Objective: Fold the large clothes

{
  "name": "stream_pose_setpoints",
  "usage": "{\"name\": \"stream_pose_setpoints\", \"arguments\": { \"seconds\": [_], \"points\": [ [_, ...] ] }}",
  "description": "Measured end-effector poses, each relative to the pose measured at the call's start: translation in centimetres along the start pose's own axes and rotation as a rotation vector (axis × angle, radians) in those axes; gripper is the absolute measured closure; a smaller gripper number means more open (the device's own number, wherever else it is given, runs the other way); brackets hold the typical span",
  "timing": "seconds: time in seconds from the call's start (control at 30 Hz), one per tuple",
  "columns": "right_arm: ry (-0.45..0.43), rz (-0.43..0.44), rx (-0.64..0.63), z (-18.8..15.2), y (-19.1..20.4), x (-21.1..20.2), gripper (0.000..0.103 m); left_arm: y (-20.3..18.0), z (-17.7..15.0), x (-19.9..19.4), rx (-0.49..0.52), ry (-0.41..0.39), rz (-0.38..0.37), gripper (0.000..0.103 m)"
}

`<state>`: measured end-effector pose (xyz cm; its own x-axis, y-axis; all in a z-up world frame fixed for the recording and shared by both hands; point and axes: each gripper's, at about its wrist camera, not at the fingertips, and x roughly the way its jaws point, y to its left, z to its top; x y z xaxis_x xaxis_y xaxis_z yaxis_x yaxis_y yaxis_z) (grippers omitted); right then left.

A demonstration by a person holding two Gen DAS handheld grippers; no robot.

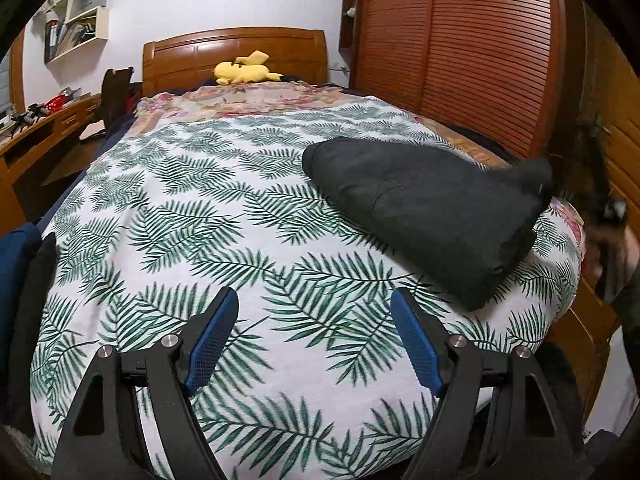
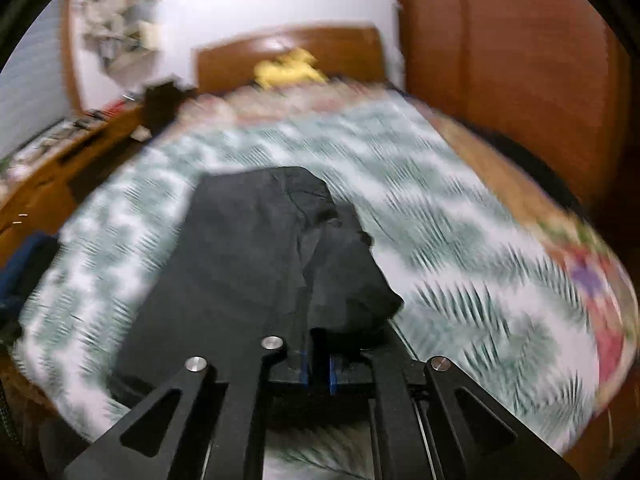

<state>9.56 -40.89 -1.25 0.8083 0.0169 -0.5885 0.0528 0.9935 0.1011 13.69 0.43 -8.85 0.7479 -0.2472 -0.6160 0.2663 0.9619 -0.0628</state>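
Observation:
A folded black garment (image 1: 420,208) lies on the right side of the palm-leaf bed sheet (image 1: 200,200), its right corner lifted off the bed. My left gripper (image 1: 314,294) hovers open over the sheet near the bed's front edge, left of and nearer than the garment, nothing between its blue pads (image 1: 212,344). In the blurred right wrist view my right gripper (image 2: 318,346) is shut on a bunched edge of the black garment (image 2: 248,248), which stretches away across the sheet (image 2: 460,240). The hand (image 1: 612,248) holding it shows blurred at the left wrist view's right edge.
A yellow plush toy (image 1: 244,70) lies by the wooden headboard (image 1: 236,52). A slatted wooden wardrobe (image 1: 460,48) stands close along the bed's right side. A cluttered desk (image 1: 48,132) is on the left. Dark blue cloth (image 1: 16,272) and black cloth (image 1: 36,300) hang at the bed's left edge.

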Motion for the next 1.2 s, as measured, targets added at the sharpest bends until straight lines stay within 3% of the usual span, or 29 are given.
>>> {"name": "stream_pose_setpoints", "arguments": {
  "seconds": [0.07, 0.13, 0.2, 0.37, 0.53, 0.67, 0.87, 1.03, 1.2],
  "points": [
    [0.054, 0.009, 0.038, -1.5, -1.5, 0.9, 0.087, -0.3, 0.2, 0.4, 0.002, 0.004, -0.009, 0.024],
    [0.051, -0.013, 0.045, -2.2, -2.4, 0.3, 0.062, -0.7, 0.4, 1.0, -0.002, 0.008, -0.016, 0.024],
    [0.038, -0.044, 0.045, -2.1, -3.1, -0.5, 0.053, -1.1, 0.7, 1.6, -0.006, 0.007, -0.023, 0.024],
    [-0.018, -0.066, 0.003, -0.6, -3.0, -3.0, 0.051, -2.2, 1.5, 3.2, -0.008, -0.002, -0.03, 0.024],
    [-0.064, -0.002, -0.082, 0.3, 0.2, -4.5, 0.051, -3.4, 2.6, 4.8, 0.011, -0.003, -0.026, 0.024],
    [-0.005, 0.062, -0.14, -0.5, 1.4, -2.5, 0.051, -4.3, 4.2, 6.6, 0.037, -0.01, -0.034, 0.024],
    [0.088, -0.014, -0.108, -2.6, -0.8, 0.2, 0.051, -5.5, 7.2, 10.3, 0.086, 0.006, -0.046, 0.024],
    [0.099, -0.009, -0.033, -3.7, -2.9, -0.1, 0.036, -5.5, 10.0, 14.3, 0.095, -0.007, -0.077, 0.024],
    [0.135, 0.022, -0.021, -4.1, -2.8, -0.5, 0.028, -4.6, 11.8, 18.3, 0.072, 0.012, -0.076, 0.024]
  ]
}}
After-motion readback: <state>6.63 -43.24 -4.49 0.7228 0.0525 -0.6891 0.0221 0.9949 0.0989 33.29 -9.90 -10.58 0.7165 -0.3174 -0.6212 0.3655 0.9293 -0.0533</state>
